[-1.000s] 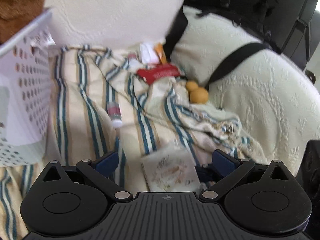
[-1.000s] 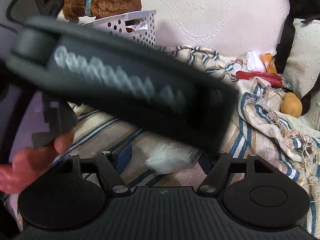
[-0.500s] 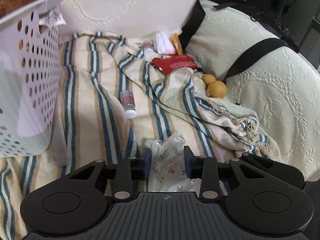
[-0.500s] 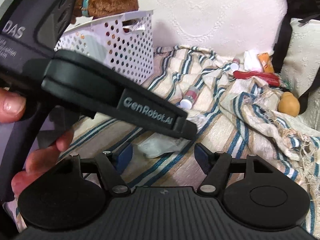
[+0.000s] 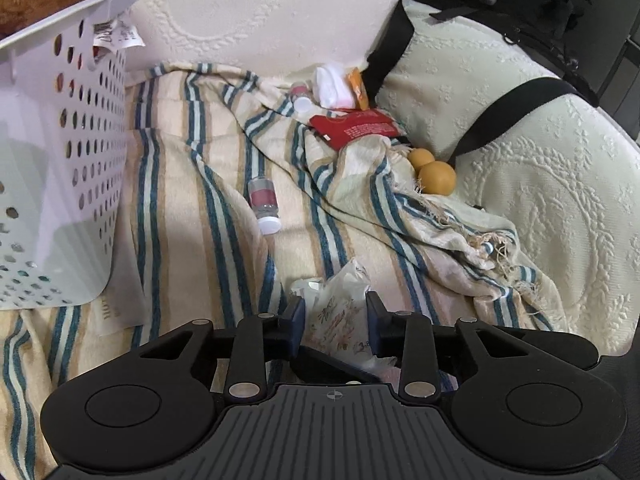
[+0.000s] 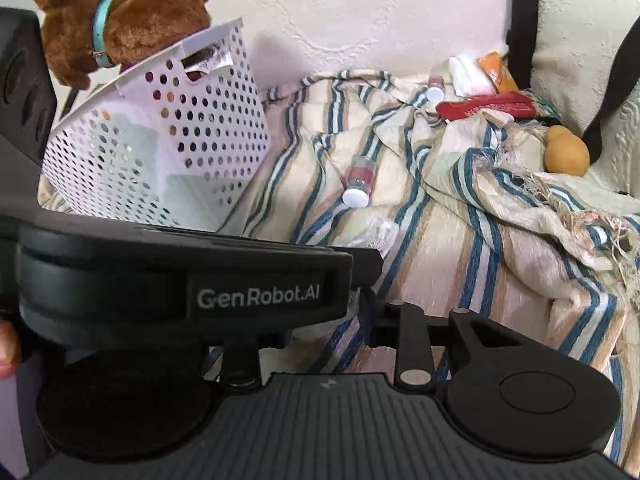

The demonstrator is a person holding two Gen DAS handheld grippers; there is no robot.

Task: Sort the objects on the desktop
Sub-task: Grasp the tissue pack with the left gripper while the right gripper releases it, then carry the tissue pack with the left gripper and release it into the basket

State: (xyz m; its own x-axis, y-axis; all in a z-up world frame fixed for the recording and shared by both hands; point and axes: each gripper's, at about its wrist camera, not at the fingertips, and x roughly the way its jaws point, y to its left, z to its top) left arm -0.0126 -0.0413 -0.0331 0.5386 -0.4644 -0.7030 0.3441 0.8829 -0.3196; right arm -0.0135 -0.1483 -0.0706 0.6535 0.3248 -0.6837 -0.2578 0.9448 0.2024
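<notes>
My left gripper (image 5: 335, 314) is shut on a crinkled white printed packet (image 5: 340, 312), held low over the striped blanket (image 5: 180, 184). A small bottle (image 5: 263, 204) with a red label and white cap lies on the blanket ahead; it also shows in the right wrist view (image 6: 359, 184). The white perforated basket (image 5: 60, 160) stands at the left, also in the right wrist view (image 6: 160, 152). My right gripper (image 6: 320, 324) sits low over the blanket; the left tool's body (image 6: 188, 284) crosses in front and hides its left finger, so its opening is unclear.
At the back lie a red packet (image 5: 354, 128), a white tissue pack (image 5: 332, 84), an orange sachet (image 5: 358, 88) and another small bottle (image 5: 302, 98). Two yellow fruits (image 5: 434, 170) rest by a cream cushion with black straps (image 5: 500, 100). A brown plush dog (image 6: 120, 20) sits behind the basket.
My left gripper closed on the white packet and lifted it off the blanket. The left tool moved lower across the right wrist view, and the right gripper drew back.
</notes>
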